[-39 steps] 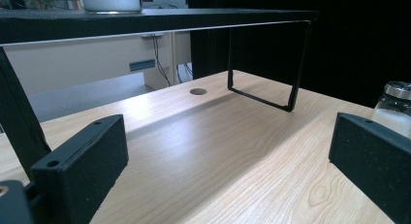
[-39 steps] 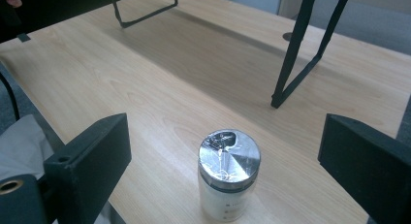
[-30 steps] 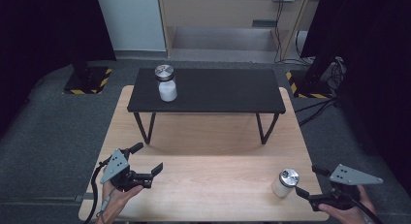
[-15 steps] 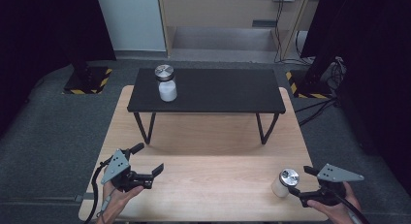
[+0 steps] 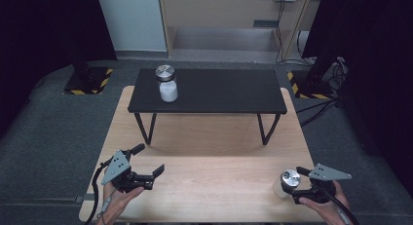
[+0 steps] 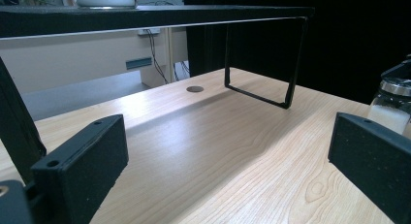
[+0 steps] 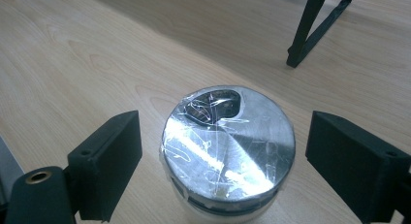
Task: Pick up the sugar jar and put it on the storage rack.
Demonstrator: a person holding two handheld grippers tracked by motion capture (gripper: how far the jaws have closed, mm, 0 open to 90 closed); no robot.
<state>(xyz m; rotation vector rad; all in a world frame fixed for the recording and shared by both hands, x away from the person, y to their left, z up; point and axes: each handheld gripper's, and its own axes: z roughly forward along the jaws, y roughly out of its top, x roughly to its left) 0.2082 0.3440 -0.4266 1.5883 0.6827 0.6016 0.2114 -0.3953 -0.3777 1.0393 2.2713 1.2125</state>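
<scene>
Nearest, at the front right corner of the wooden worktop (image 5: 209, 186), the right gripper (image 5: 294, 186) is held with its jaws spread wide on either side of a white jar with a shiny metal lid (image 7: 228, 136), neither jaw touching it. Near the front left corner the left gripper (image 5: 148, 175) is held low over the wood, its jaws likewise apart and empty. Farther back, a second white metal-lidded jar (image 5: 167, 84) is seen upright near the left end of a black raised shelf (image 5: 229, 96) standing across the worktop's rear half.
</scene>
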